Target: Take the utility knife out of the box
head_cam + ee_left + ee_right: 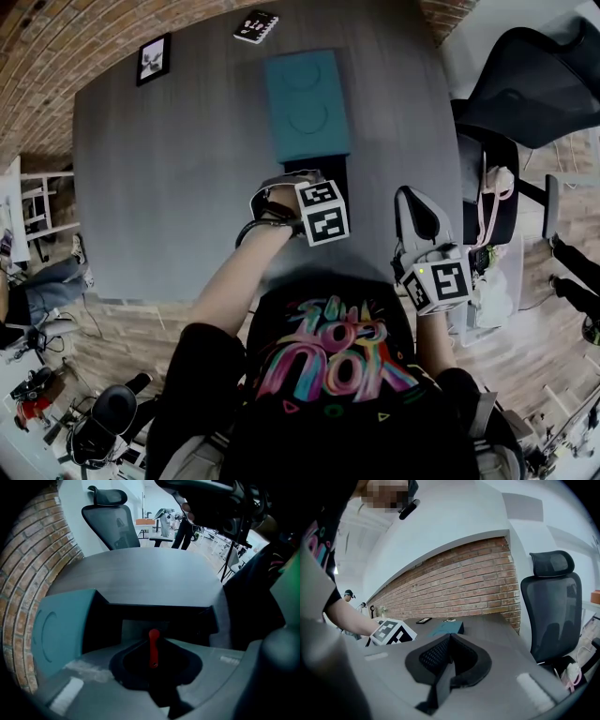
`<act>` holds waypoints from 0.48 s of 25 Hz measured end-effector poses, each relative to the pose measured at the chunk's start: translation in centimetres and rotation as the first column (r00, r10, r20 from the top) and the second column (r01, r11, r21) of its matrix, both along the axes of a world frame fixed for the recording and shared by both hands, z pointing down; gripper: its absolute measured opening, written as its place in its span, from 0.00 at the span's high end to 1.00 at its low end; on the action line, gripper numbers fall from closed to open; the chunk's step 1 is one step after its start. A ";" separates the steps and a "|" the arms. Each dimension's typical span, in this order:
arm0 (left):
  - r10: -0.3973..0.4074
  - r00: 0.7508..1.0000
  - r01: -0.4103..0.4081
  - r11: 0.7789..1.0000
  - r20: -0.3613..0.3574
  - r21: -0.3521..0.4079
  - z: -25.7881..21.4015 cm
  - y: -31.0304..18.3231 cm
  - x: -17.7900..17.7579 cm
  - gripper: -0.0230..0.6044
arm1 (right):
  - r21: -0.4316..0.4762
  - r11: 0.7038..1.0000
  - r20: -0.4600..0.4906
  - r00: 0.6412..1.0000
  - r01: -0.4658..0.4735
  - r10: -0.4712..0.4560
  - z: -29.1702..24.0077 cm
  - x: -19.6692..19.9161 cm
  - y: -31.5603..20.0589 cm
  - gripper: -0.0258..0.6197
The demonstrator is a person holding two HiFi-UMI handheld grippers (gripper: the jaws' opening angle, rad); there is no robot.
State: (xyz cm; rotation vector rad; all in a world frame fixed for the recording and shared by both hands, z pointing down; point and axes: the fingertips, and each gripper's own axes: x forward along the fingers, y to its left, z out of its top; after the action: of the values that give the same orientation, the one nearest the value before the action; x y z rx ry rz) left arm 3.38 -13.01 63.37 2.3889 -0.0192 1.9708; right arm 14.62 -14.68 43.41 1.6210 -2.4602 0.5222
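Observation:
A teal lid (307, 103) lies on the round grey table (169, 187), with the open black box (325, 167) just in front of it. My left gripper (298, 184) points steeply down into the box. In the left gripper view its jaws (153, 639) are drawn together on a slim red part of the utility knife (153, 653), inside the dark box (140, 616) beside the teal lid (56, 630). The rest of the knife is hidden. My right gripper (414, 197) hovers at the table's right edge, shut (449, 637) with nothing between its pads.
A small framed picture (153, 58) and a black-and-white card (255, 26) lie at the table's far side. A black mesh office chair (534, 84) stands right of the table, with a brick wall (56, 37) behind the table.

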 end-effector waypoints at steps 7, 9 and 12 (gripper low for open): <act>0.007 1.000 -0.007 1.000 0.002 0.020 0.1 0.0 0.0 0.87 | 0.010 1.000 -0.006 1.000 -0.006 0.006 -0.3 0.2 0.2 0.96; 0.009 1.000 -0.009 1.000 -0.002 0.026 0.1 0.0 -0.1 0.88 | 0.013 1.000 -0.008 1.000 -0.011 0.011 -0.5 0.3 0.2 0.96; 0.017 1.000 -0.017 0.999 0.001 0.038 0.0 -0.1 -0.3 0.88 | 0.020 1.000 -0.011 1.000 -0.016 0.016 -0.8 0.5 0.3 0.96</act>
State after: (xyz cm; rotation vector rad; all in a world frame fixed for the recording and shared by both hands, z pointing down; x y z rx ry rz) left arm 3.12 -13.13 63.33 2.4197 -0.0360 1.9961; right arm 15.13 -14.41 42.57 1.6474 -2.4544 0.4914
